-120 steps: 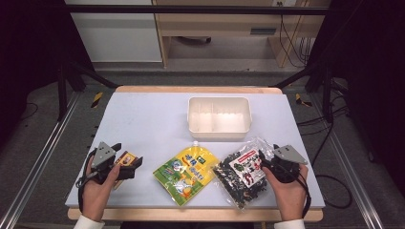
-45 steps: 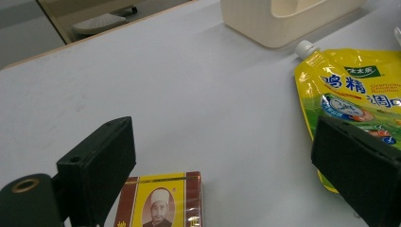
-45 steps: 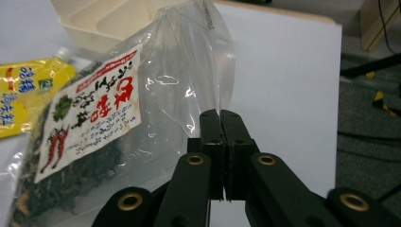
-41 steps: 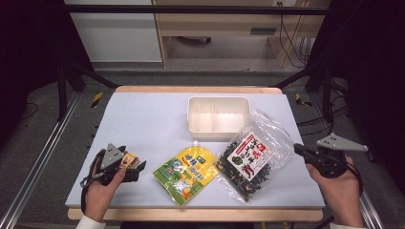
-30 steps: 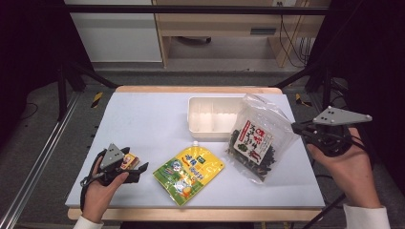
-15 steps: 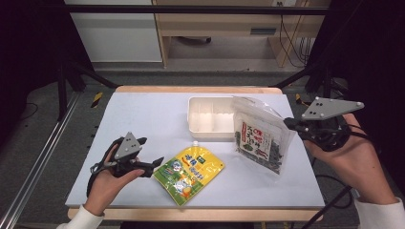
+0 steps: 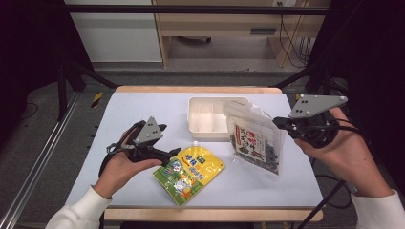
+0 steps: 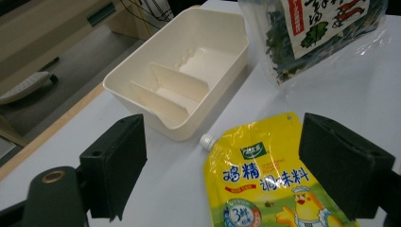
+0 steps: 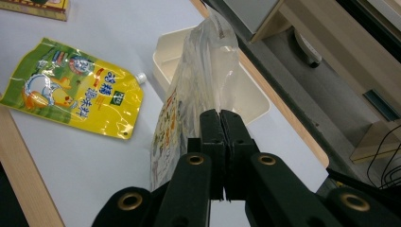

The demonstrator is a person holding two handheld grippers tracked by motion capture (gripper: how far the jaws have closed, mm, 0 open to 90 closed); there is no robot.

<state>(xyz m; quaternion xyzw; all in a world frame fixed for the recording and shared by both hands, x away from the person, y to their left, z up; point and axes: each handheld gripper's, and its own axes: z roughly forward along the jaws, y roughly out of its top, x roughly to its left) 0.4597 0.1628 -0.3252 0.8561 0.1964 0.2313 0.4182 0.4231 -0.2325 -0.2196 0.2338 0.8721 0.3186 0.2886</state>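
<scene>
A clear bag of dried greens (image 7: 254, 140) is pinched by its edge between the pressed-together jaws of the right gripper (image 9: 220, 124), so that it hangs upright with its lower end at the table (image 7: 143, 102), just beside the white tray (image 7: 206, 121); this hold appears suited to lowering the bag into the tray. The left gripper (image 7: 165, 152) is held with its jaws spread and nothing between them; they have just been closing a little, and they are aimed at the yellow spouted pouch (image 8: 265, 175), which lies flat in front of the tray, probably as the next thing to be picked up. Counted: one tray with two dividers (image 8: 179, 81), one bag, one pouch, two grippers. A yellow box corner (image 9: 40, 8) is glimpsed at the far edge of the right gripper view; its kind cannot be told.
</scene>
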